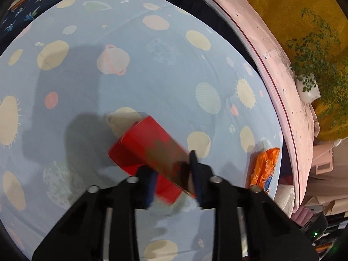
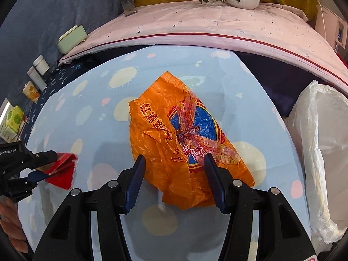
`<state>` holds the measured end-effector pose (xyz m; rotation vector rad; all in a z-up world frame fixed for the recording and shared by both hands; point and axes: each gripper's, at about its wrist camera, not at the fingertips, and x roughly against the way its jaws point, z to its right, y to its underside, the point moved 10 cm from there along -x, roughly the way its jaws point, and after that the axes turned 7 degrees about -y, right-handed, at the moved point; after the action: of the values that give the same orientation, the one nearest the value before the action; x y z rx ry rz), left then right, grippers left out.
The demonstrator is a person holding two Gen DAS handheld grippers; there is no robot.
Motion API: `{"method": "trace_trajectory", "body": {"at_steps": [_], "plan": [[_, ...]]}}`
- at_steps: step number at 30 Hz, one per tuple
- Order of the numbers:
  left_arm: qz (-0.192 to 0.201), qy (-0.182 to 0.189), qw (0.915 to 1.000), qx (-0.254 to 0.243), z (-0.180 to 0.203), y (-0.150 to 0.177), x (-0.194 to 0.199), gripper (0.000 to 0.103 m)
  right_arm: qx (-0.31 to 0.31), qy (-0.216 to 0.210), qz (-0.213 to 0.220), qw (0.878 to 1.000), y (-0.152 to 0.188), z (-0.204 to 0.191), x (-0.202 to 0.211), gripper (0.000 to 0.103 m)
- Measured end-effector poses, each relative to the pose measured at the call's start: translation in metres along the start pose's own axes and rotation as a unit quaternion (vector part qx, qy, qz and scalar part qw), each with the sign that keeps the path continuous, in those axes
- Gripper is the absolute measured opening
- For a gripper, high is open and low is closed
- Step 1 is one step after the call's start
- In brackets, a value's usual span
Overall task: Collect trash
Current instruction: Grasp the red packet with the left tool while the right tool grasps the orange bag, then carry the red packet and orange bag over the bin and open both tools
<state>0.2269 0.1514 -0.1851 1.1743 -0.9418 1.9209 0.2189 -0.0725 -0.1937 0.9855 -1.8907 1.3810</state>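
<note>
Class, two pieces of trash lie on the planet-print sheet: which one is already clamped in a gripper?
The red carton: the left gripper pinches it. The orange plastic bag lies loose between open jaws.

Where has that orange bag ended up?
The orange bag lies crumpled on the planet-print sheet, between the open fingers of the right hand-held gripper, left of a white plastic bag.

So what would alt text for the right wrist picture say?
The right gripper straddles a crumpled orange plastic bag on a blue planet-print cloth. At left, the left gripper grips a red box.
</note>
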Motion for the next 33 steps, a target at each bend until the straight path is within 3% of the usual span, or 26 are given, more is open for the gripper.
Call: {"method": "trace_trajectory", "body": {"at_steps": [3, 7, 22, 33], "plan": [[0.002, 0.003, 0.9999, -0.014, 0.004, 0.004, 0.000, 0.010, 0.010, 0.002, -0.005, 1.000, 0.003, -0.002, 0.000, 0.023], [0.010, 0.009, 0.9991, -0.039, 0.014, 0.012, 0.006, 0.005, 0.014, -0.003, -0.010, 1.000, 0.007, -0.005, 0.002, 0.016], [0.044, 0.057, 0.9844, -0.161, 0.092, 0.064, 0.062, 0.003, 0.018, -0.025, 0.038, 0.999, 0.003, -0.013, 0.067, 0.014], [0.072, 0.108, 0.9598, -0.249, 0.173, 0.109, 0.109, 0.003, -0.010, -0.021, 0.105, 0.994, -0.013, 0.024, 0.140, 0.014]]}}
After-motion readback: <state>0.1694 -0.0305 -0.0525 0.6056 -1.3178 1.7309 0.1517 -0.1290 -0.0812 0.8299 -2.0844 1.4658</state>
